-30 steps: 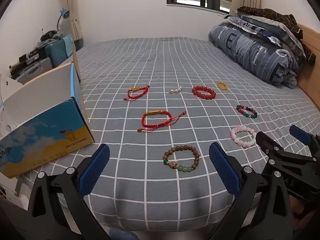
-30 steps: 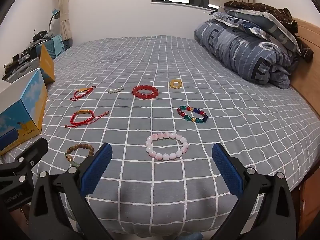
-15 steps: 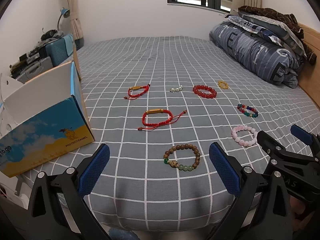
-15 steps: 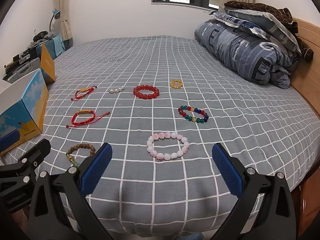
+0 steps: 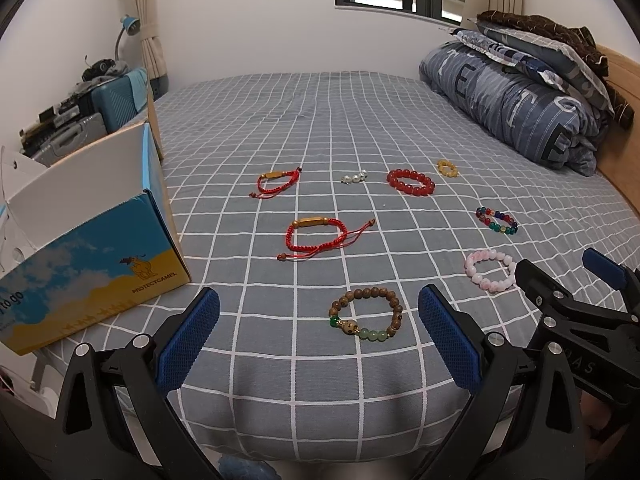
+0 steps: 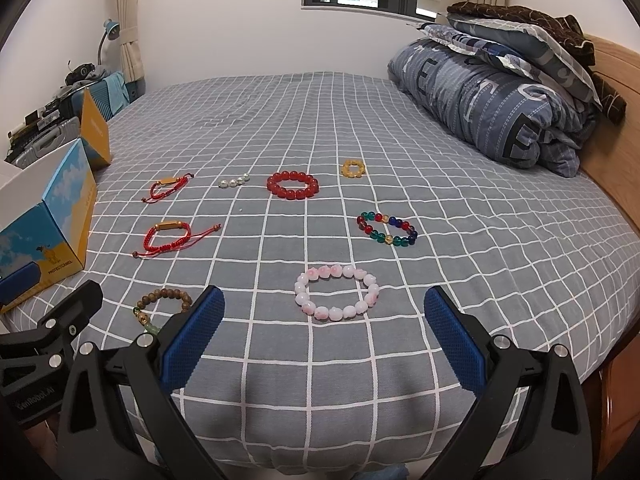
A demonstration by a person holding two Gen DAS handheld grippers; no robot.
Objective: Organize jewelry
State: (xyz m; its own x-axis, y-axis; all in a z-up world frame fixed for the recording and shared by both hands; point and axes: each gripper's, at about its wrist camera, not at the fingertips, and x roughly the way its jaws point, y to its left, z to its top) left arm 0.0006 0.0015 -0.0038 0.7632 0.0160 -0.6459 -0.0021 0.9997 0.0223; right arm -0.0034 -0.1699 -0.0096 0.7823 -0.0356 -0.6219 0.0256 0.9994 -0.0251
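Eight pieces of jewelry are laid out on a bed point(image 5: 320, 120) covered by a grey checked sheet. In the far row are seen a red cord bracelet point(image 5: 277, 181), a short string of pearls point(image 5: 354, 177), a red bead bracelet point(image 5: 411, 182) and a small amber bead ring point(image 5: 447, 168). Nearer, a second red cord bracelet point(image 5: 318, 236) and a multicoloured bead bracelet point(image 6: 387, 228) are placed well apart. Nearest the edge lie a wooden bead bracelet point(image 5: 365, 314) and a pink bead bracelet point(image 6: 337, 292). An open blue and yellow box point(image 5: 92, 248) stands on the bed's left side. The left gripper point(image 5: 319, 340) is held above the bed edge, its fingers point(image 5: 188, 344) wide apart, the wooden bracelet framed between them. The right gripper point(image 6: 325, 342) is likewise held with fingers point(image 6: 454, 344) spread and empty, before the pink bracelet. Folded bedding point(image 6: 500, 112) is stacked at the headboard.
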